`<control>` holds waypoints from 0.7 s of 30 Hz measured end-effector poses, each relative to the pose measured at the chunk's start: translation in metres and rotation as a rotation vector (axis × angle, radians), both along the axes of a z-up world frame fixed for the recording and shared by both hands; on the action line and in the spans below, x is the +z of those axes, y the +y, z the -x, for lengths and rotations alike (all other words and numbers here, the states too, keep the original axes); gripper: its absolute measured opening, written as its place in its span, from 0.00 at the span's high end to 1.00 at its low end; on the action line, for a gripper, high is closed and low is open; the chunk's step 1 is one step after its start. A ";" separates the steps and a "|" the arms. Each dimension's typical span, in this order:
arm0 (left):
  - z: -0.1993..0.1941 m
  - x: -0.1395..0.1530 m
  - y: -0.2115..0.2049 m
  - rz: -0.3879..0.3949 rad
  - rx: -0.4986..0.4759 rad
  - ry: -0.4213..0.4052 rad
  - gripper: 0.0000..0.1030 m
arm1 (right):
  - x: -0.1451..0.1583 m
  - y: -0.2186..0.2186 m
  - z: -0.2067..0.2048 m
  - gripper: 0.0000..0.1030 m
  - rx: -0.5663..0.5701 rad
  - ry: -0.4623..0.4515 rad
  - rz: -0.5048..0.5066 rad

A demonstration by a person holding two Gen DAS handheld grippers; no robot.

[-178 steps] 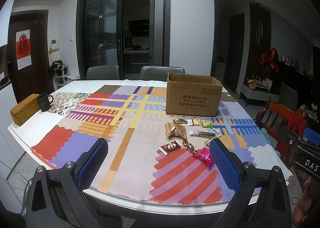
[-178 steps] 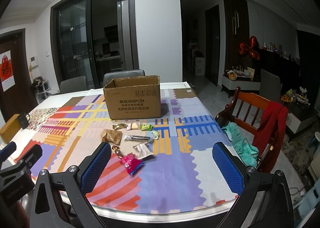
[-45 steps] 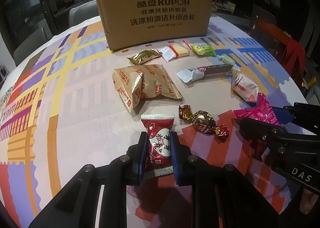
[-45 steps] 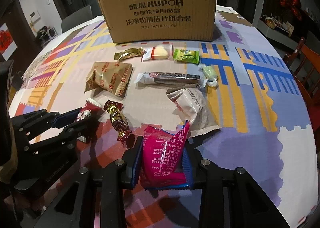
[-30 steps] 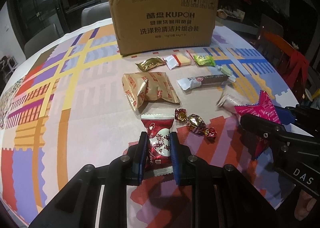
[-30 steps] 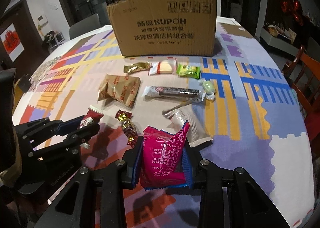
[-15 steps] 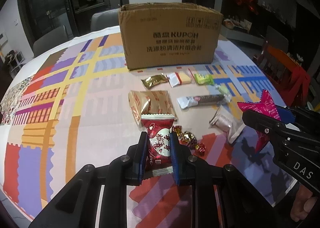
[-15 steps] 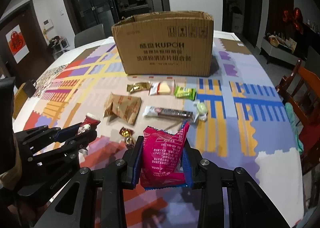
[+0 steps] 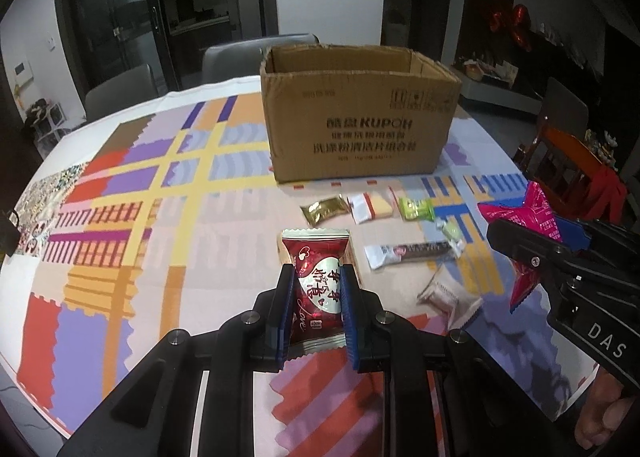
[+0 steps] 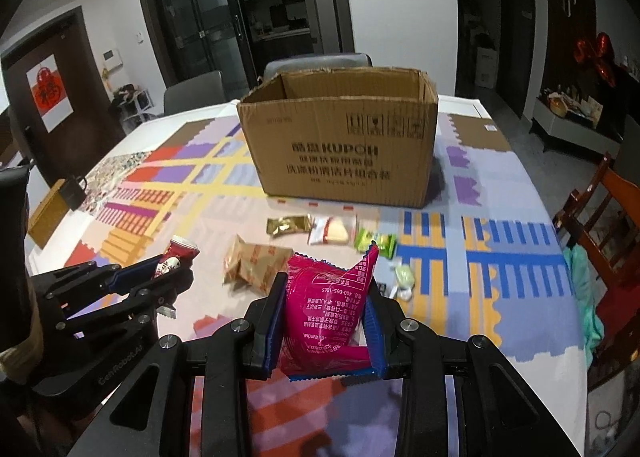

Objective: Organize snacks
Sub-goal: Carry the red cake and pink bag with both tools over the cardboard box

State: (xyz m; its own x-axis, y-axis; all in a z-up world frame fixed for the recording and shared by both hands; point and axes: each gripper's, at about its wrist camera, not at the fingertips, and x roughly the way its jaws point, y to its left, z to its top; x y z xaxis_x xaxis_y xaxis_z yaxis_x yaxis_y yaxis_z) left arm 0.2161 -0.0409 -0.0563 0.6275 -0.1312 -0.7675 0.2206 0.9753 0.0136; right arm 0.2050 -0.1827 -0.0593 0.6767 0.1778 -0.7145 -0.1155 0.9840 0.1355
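Far on the table: open cardboard box (image 9: 360, 125) printed "KUPOH" | left gripper (image 9: 316, 309) clamps red "Love" candy packet (image 9: 318, 289) | right gripper (image 10: 324, 327) clamps pink packet (image 10: 326, 317) | both raised since 0.5 s ago, box interior now visible.

The cardboard box (image 10: 340, 145) is standing open-topped ahead of both grippers, its near wall rising as the 1 tall barrier. Loose snack packets (image 9: 384, 225) are lying scattered on the tablecloth (image 9: 120, 217) between grippers and box. Bare cloth is stretching wide to the left. A wooden chair (image 10: 600, 225) is crowding the table's right edge.
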 end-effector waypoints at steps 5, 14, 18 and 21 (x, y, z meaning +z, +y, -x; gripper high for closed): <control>-0.006 0.012 -0.003 0.006 0.004 -0.020 0.78 | 0.010 -0.003 -0.005 0.65 -0.004 -0.022 -0.002; -0.018 0.030 -0.007 0.014 0.007 -0.051 0.78 | 0.029 -0.012 -0.016 0.65 -0.028 -0.066 0.009; -0.024 0.038 -0.009 0.015 0.009 -0.068 0.78 | 0.038 -0.016 -0.022 0.65 -0.036 -0.090 0.012; -0.029 0.045 -0.009 0.015 0.012 -0.087 0.78 | 0.045 -0.017 -0.026 0.65 -0.041 -0.109 0.016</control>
State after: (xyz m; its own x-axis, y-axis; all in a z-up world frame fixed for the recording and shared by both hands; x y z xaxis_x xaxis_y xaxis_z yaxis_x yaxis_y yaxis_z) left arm 0.2455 -0.0498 -0.0109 0.6934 -0.1346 -0.7079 0.2077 0.9780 0.0174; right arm 0.2312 -0.2002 -0.0148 0.7568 0.1376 -0.6390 -0.0883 0.9902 0.1086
